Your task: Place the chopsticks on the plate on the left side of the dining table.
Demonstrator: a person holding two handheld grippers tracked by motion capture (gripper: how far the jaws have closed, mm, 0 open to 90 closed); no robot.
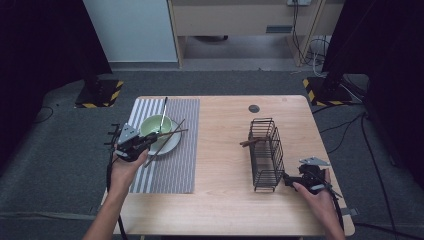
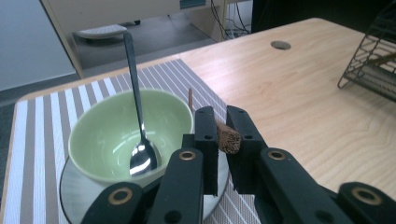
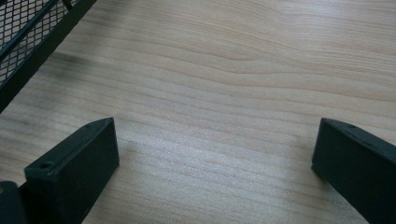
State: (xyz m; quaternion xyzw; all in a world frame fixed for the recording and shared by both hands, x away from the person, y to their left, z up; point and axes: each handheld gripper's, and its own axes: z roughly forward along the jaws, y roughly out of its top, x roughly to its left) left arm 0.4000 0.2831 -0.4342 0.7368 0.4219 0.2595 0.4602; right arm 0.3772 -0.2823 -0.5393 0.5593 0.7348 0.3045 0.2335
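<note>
The table (image 1: 225,205) carries a striped placemat (image 1: 175,165) at left and a black wire rack (image 1: 266,150) at right, with bare wood between them. The left gripper (image 2: 223,140) is clamped on a brown chopstick (image 2: 228,138), held just beside the green bowl (image 2: 107,135) on its plate (image 2: 70,196); a spoon (image 2: 137,112) leans inside the bowl. The right gripper (image 3: 215,154) rests near the rack, jaws wide apart over bare wood.

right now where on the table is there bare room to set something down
The widest bare wood lies between the striped mat and the wire basket. The front edge strip is also free. It is crowded at the green bowl, where the left gripper holds a chopstick over it.
</note>
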